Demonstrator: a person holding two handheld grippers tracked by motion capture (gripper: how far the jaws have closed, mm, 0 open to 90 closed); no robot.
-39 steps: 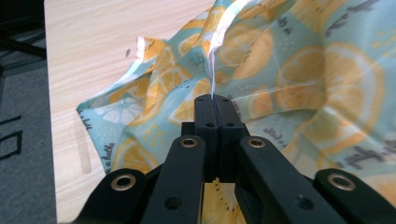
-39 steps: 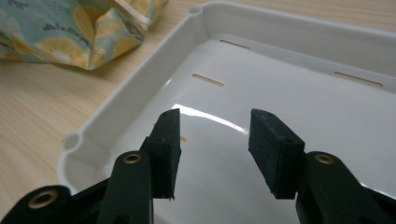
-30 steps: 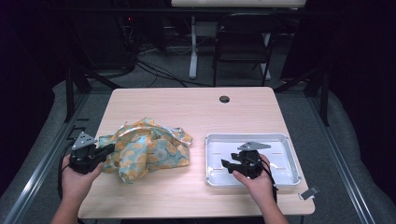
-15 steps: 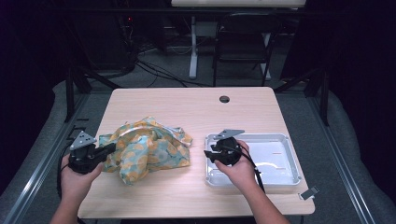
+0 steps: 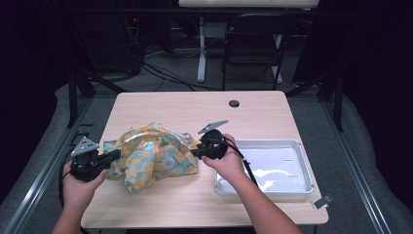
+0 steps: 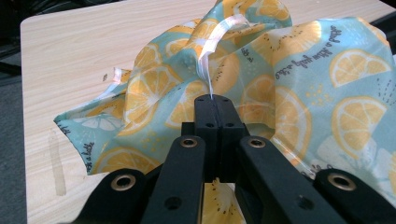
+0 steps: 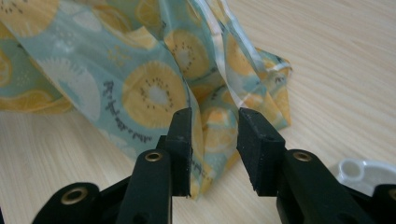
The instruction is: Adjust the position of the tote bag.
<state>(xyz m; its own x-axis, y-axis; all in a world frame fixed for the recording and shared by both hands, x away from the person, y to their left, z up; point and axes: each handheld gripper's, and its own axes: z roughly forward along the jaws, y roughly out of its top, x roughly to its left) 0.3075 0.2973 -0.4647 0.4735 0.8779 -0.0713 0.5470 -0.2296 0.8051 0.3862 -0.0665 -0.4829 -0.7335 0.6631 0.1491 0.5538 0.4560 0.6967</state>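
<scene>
Nearest the person, the left tongs (image 5: 113, 156) sit at the near left of the counter (image 5: 272, 112) with their jaws pressed fully together on the pale hem of the cloth (image 5: 153, 156), which in the left gripper view (image 6: 212, 100) runs up from between the tips as a thin white edge. The cloth (image 6: 280, 93), pale blue with orange and lemon slices printed on it, lies crumpled on the left half of the counter, its long axis running across from the left tongs toward the right tongs (image 5: 195, 153). Those have just been closing and now stand half-narrowed; in the right gripper view (image 7: 215, 140) a fold of the cloth (image 7: 140, 88) hangs between them, lying against the left jaw while the right jaw stands off from it. Just right of that hand, the white tray (image 5: 302, 151) rests on the near right of the counter, holding nothing that can be made out. Farther back, a small dark hole (image 5: 234, 103) marks the counter near its far edge.
</scene>
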